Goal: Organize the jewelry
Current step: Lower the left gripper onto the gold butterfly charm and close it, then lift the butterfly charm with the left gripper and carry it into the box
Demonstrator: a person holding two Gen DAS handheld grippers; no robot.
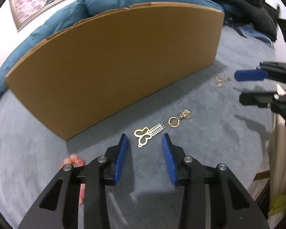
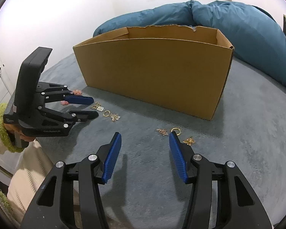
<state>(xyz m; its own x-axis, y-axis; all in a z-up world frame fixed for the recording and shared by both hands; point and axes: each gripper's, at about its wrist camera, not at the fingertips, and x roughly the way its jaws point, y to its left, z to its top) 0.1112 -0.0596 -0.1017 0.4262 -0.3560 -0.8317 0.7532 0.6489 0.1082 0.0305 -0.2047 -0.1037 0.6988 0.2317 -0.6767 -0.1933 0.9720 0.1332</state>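
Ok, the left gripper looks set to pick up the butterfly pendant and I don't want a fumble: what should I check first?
1. Left gripper jaws apart and empty: ok.
2. Butterfly pendant lies just ahead of the fingertips, not yet between them: not ok.
3. Silver comb-shaped charm touches the pendant and might come along: not ok.
4. Right gripper holds nothing, well apart from the left: ok.
5. Cardboard box open on top: ok.
6. Room inside the box: cannot tell.

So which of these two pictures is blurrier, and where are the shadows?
Left wrist view: smeared bedspread at the lower edges, butterfly pendant sharp, shadow along the cardboard box. Right wrist view: crisper, gripper shadows on the fabric; fisheye bows the box in both.
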